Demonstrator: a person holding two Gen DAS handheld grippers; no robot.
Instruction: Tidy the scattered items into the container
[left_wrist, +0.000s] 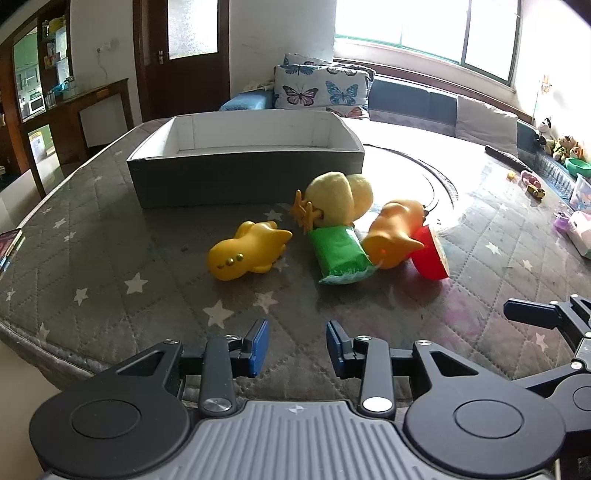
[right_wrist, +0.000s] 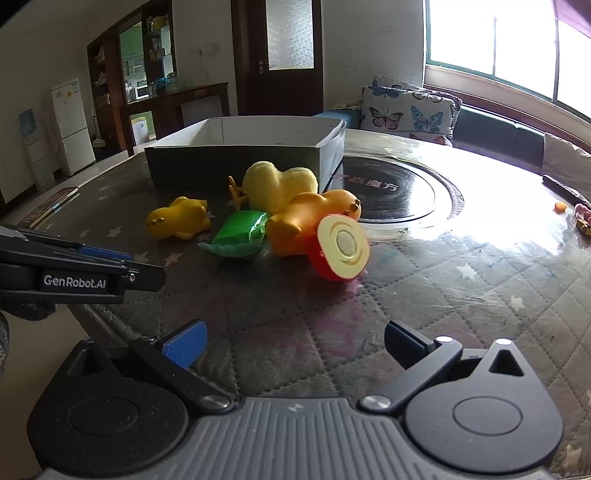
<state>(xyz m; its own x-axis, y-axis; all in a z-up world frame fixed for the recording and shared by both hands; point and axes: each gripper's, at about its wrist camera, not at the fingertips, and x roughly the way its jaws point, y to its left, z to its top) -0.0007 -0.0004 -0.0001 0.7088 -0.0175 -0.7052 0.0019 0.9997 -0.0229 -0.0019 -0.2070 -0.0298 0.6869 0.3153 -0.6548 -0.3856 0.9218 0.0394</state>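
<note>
Quilted, star-printed surface (left_wrist: 110, 266) carries a grey box (left_wrist: 243, 173) with five items heaped just before it. Both tools wait empty: left tool (left_wrist: 297, 347) moderately parted, right tool (right_wrist: 295, 343) wide. Yellow plastic toy (left_wrist: 249, 251) looks light, rigid and slick; gripping across its narrow body seems safest.

Black tongs (left_wrist: 297, 345), blue pads (left_wrist: 258, 341), silver screws
</note>
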